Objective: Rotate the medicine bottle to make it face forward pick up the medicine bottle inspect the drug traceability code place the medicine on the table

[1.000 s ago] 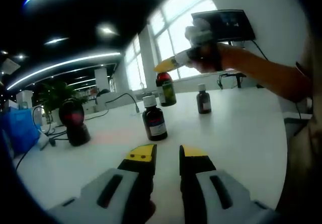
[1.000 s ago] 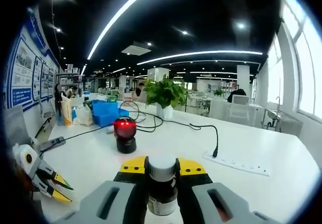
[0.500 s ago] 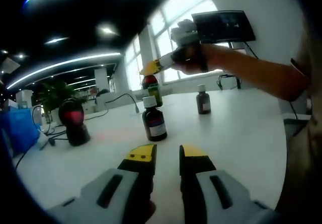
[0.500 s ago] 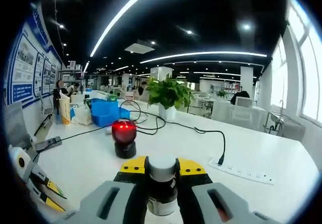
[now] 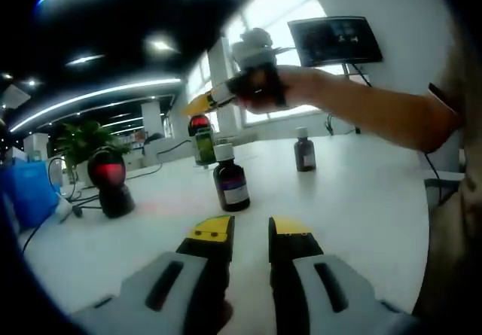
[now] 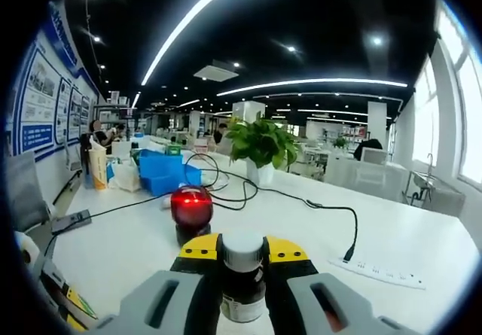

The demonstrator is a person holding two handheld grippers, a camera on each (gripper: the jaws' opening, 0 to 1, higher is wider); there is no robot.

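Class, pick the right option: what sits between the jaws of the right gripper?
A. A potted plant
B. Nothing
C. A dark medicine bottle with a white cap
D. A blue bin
C: in the right gripper view, the right gripper is shut on the medicine bottle, white cap between the yellow tips.

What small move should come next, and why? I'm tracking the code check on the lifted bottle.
Probably carry the medicine bottle a little closer to the red-lit scanner with its label turned toward it. The right gripper is shut on the bottle in the air, and the scanner stands on the white table just ahead.
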